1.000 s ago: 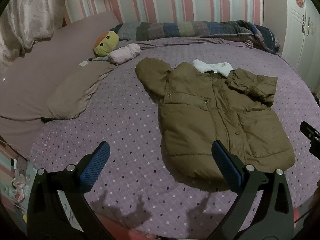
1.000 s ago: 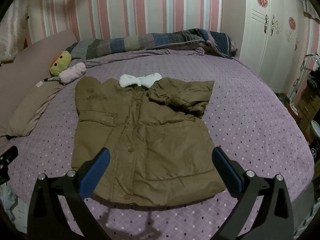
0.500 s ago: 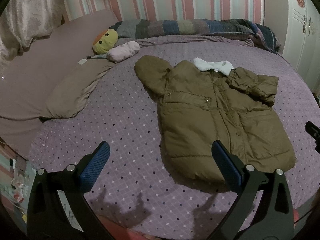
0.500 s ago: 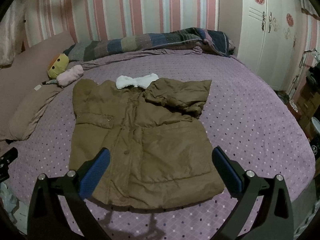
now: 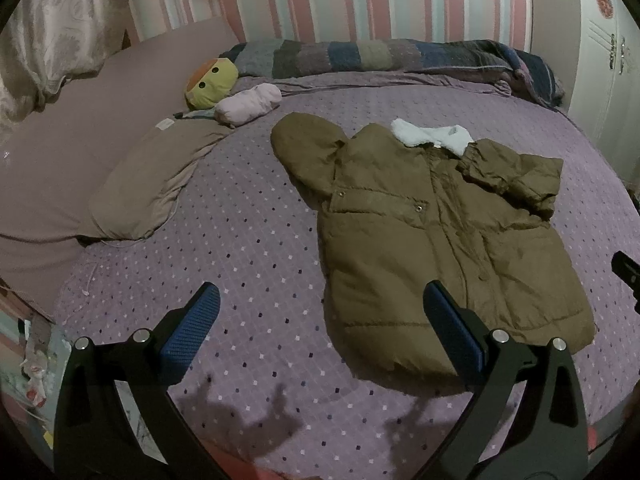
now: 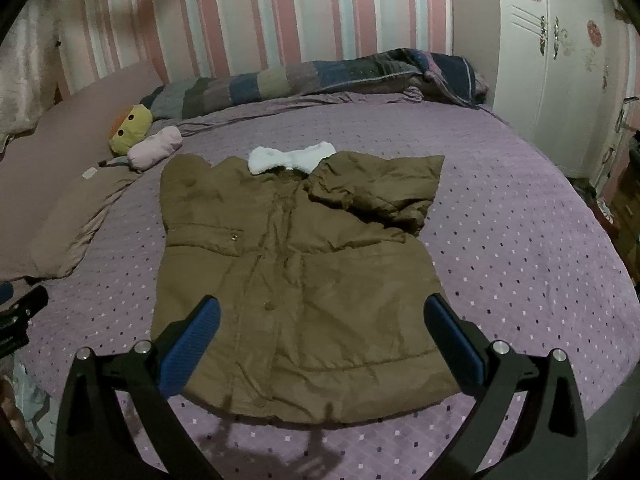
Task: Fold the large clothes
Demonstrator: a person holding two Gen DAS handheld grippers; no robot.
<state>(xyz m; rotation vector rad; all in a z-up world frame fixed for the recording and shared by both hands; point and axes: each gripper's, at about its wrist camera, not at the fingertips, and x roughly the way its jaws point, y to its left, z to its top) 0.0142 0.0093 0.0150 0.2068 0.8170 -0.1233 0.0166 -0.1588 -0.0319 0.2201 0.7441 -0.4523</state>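
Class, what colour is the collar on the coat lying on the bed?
White, against the olive-brown coat. The collar shows best in the right wrist view.

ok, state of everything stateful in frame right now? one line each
left gripper: open, holding nothing, above the bedspread
right gripper: open, holding nothing, above the coat's hem
coat: flat on the bed, front up, closed, both sleeves folded in
white collar: spread flat at the neck
wardrobe doors: shut

Both the left gripper (image 5: 320,330) and the right gripper (image 6: 320,332) have matte black angular arms, silver round screws and blue finely ribbed pads (image 5: 192,332) on the fingers.
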